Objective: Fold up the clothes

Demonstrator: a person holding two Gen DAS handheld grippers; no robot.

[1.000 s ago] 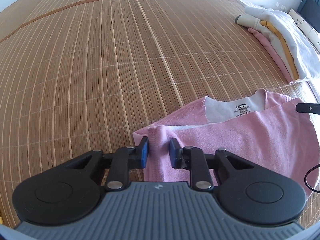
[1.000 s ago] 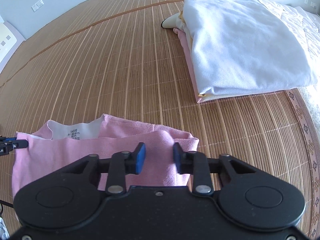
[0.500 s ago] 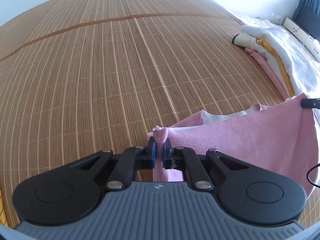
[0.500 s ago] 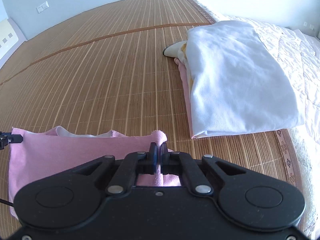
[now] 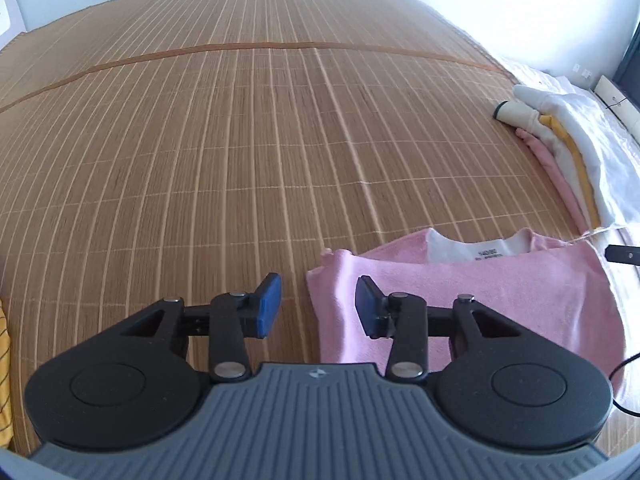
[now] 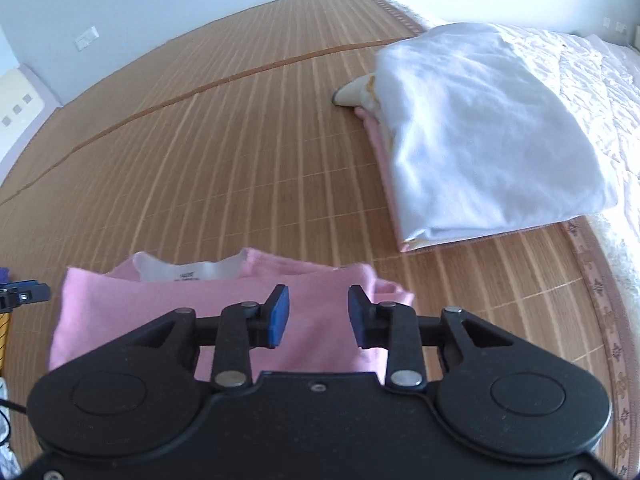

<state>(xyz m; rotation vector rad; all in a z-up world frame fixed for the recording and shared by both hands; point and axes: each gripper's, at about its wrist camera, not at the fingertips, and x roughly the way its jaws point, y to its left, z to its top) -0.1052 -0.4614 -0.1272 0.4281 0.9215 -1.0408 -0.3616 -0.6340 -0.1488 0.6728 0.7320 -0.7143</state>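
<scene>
Right wrist: soft, seemingly folded pink garment

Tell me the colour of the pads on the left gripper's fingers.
Blue, on black fingers; clearest in the left wrist view.

One pink garment lies folded flat on the one bamboo mat, with one white label showing at its neckline. One stack of folded clothes sits on the mat beyond the pink garment and to its right; in the left wrist view its edge shows at least four layers: one pink, one cream, one yellow, and one white on top. Two tools are in view, the left tool and the right tool, each with two blue pads spread apart. One wall switch plate is on the far wall.
</scene>
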